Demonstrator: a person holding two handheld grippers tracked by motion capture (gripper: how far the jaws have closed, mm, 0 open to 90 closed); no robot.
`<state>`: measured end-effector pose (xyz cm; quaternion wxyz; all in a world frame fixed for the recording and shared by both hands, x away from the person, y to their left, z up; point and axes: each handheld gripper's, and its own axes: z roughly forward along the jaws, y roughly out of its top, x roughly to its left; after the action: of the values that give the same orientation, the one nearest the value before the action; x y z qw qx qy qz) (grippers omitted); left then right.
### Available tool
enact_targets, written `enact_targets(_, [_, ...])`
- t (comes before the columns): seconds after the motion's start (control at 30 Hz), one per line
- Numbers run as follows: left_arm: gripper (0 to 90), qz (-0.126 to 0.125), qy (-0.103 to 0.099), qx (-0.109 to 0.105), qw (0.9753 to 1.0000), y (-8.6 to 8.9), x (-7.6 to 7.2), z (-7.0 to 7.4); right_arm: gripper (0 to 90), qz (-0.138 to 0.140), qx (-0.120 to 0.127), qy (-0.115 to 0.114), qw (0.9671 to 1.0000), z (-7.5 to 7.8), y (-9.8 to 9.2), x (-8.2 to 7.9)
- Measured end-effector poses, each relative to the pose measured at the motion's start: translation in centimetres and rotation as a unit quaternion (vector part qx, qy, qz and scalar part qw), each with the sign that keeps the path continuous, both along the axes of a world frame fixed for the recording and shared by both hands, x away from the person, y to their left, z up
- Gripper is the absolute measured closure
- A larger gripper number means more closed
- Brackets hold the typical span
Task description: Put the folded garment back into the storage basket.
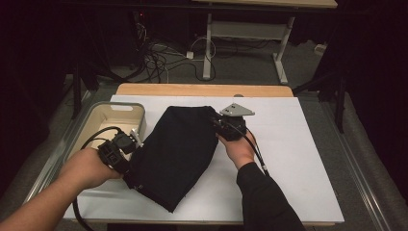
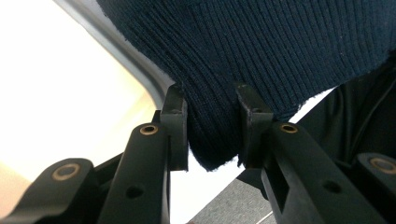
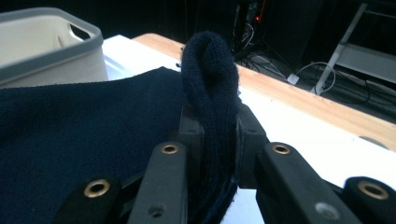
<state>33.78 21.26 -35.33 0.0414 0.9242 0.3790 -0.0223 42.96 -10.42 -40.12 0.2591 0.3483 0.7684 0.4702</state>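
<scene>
On the white sheet covering the table, a dark navy knitted garment is laid flat, folded, between the two grippers, with its left edge just beside a grey-rimmed beige bin. The left gripper is positioned at the garment's near left edge; in the left gripper view, a ribbed fold of the fabric is clamped between its jaws, with the bin wall seen behind. The right gripper is positioned at the garment's far right corner; in the right gripper view, a bunched loop of the knit is pinched between its jaws and is raised upright above them. The bin is seen beyond the fabric there.
</scene>
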Motion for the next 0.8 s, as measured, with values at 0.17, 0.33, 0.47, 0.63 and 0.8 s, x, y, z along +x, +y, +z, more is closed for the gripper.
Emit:
enact_targets(0.17, [67.3,-0.002,-0.001,0.0,1.0,0.4,0.1,1.5,77.6,0.0,0.003,-0.007,1.0,0.9,0.1,0.0])
enact_targets(0.33, [67.3,-0.004,-0.006,0.006,1.0,0.7,0.1,2.5,77.6,0.002,0.004,-0.016,0.9999,2.3,0.5,-0.1])
enact_targets(0.47, [67.2,0.001,-0.007,0.006,1.0,1.2,0.2,3.5,77.6,0.005,0.005,-0.025,0.9997,3.6,1.1,0.0])
enact_targets(0.63, [67.3,0.01,-0.012,0.005,0.9999,2.2,0.1,4.6,77.6,0.012,0.004,-0.036,0.9993,4.9,2.0,0.2])
enact_targets(0.8, [67.3,0.024,-0.02,0.006,0.9995,3.7,-0.2,5.2,77.6,0.022,0.008,-0.04,0.9989,5.8,3.6,0.7])
